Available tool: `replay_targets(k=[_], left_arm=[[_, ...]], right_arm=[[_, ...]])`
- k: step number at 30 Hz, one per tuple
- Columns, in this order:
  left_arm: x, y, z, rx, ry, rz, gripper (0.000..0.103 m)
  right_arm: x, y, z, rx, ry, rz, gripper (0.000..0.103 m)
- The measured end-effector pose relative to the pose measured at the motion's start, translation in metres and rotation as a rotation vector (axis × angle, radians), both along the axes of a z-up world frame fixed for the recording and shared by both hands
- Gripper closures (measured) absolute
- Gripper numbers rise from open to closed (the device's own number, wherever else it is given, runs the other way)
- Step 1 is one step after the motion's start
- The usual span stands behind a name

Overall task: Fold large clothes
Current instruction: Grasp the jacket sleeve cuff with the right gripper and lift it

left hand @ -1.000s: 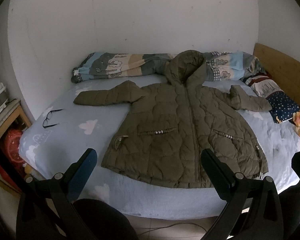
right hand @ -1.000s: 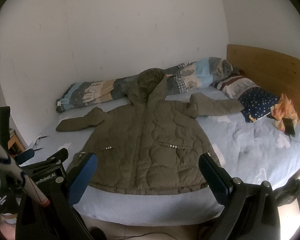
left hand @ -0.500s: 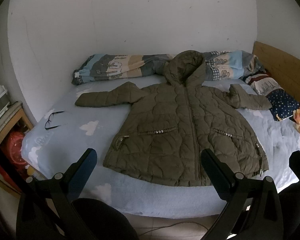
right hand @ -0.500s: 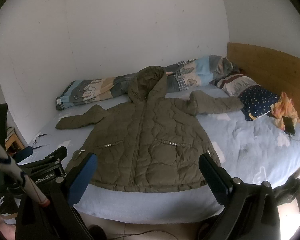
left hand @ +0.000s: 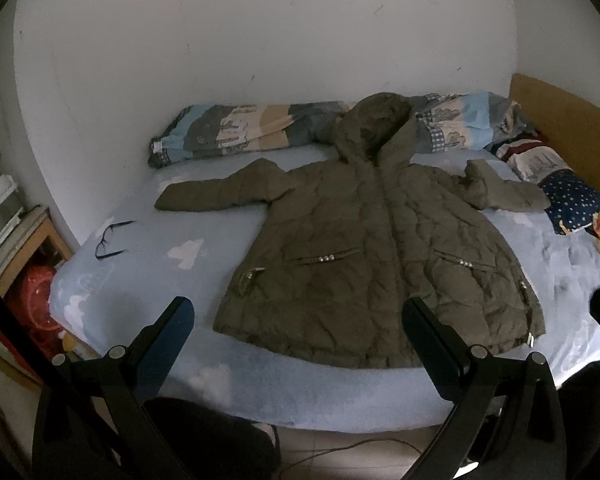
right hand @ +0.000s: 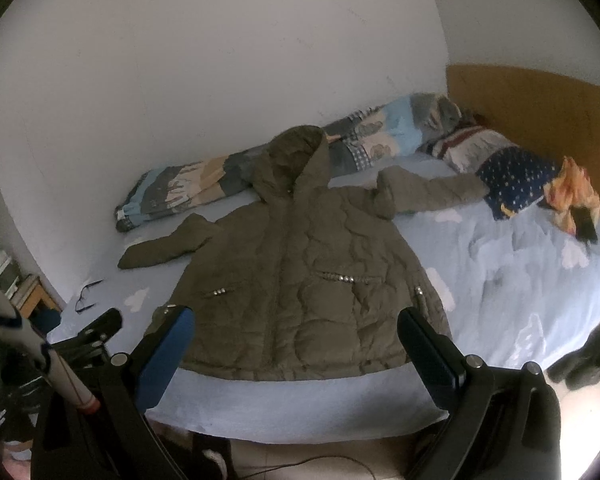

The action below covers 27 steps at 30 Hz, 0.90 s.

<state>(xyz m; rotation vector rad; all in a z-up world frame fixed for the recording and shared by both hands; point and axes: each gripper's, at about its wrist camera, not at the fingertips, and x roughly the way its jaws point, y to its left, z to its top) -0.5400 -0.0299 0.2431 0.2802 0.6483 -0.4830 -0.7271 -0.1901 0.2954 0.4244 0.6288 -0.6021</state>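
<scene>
"White walls, and the jacket (left hand: 376, 256) lay flat across the bed (left hand: 148, 268) — why?"
"Spread for folding. Left tool (left hand: 296, 332) and right tool (right hand: 296, 332) hovered beyond its hem, jaws apart, empty."

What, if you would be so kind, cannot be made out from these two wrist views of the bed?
- Back of the olive-green quilted hooded jacket: hidden in both views, it lies front-up on the light blue cloud-print bedsheet.
- Dark object on the orange crumpled cloth: right wrist view, too small to identify.
- Shelf items at the left edge: left wrist view, cut off and dim.
</scene>
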Motion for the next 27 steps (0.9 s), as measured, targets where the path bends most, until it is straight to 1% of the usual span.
replay_targets(k=[2, 4, 6, 10, 12, 14, 15, 16, 17, 18, 19, 20, 21, 23, 25, 26, 27], left_arm=[[0.018, -0.009, -0.003, -0.001, 0.009, -0.002, 0.000], [0.036, -0.024, -0.005, 0.010, -0.001, -0.002, 0.000], [0.062, -0.047, -0.010, 0.025, -0.016, -0.001, 0.000], [0.109, -0.095, -0.022, 0.034, -0.009, 0.006, 0.000], [0.139, -0.127, -0.036, 0.016, 0.025, 0.002, 0.000], [0.163, -0.151, -0.052, 0.018, 0.046, 0.023, 0.000], [0.173, -0.162, -0.062, 0.009, 0.058, 0.018, 0.000], [0.183, -0.174, -0.077, 0.007, 0.053, 0.020, 0.000], [0.188, -0.179, -0.088, 0.019, 0.038, 0.029, 0.000], [0.196, -0.187, -0.102, 0.057, 0.046, 0.045, 0.000], [0.204, -0.193, -0.109, 0.082, 0.080, 0.048, 0.000], [0.215, -0.200, -0.116, 0.088, 0.148, 0.029, 0.000], [0.219, -0.203, -0.117, 0.078, 0.168, 0.020, 0.000], [0.225, -0.204, -0.115, 0.057, 0.183, 0.021, 0.000], [0.228, -0.204, -0.111, 0.041, 0.189, 0.006, 0.000], [0.227, -0.205, -0.110, 0.041, 0.182, 0.005, 0.000], [0.226, -0.204, -0.109, 0.044, 0.174, 0.005, 0.000]], right_arm=[[0.001, -0.011, -0.006, 0.019, 0.009, -0.023, 0.000], [0.004, -0.023, -0.013, 0.032, 0.019, -0.045, 0.000], [0.005, -0.038, -0.019, 0.041, 0.035, -0.072, 0.000], [0.013, -0.070, -0.033, 0.044, 0.066, -0.112, 0.000], [0.023, -0.092, -0.038, 0.052, 0.076, -0.135, 0.000], [0.031, -0.113, -0.043, 0.054, 0.079, -0.169, 0.000], [0.037, -0.125, -0.045, 0.051, 0.080, -0.185, 0.000], [0.044, -0.138, -0.047, 0.055, 0.083, -0.195, 0.000], [0.051, -0.151, -0.050, 0.056, 0.089, -0.210, 0.000], [0.055, -0.161, -0.052, 0.052, 0.086, -0.220, 0.000], [0.060, -0.173, -0.054, 0.043, 0.084, -0.227, 0.000], [0.065, -0.184, -0.057, 0.047, 0.086, -0.231, 0.000], [0.069, -0.201, -0.060, 0.077, 0.082, -0.236, 0.000], [0.069, -0.235, -0.065, 0.138, 0.034, -0.258, 0.000], [0.070, -0.266, -0.068, 0.145, 0.032, -0.265, 0.000], [0.072, -0.286, -0.070, 0.156, 0.039, -0.263, 0.000], [0.070, -0.306, -0.071, 0.178, 0.025, -0.269, 0.000]])
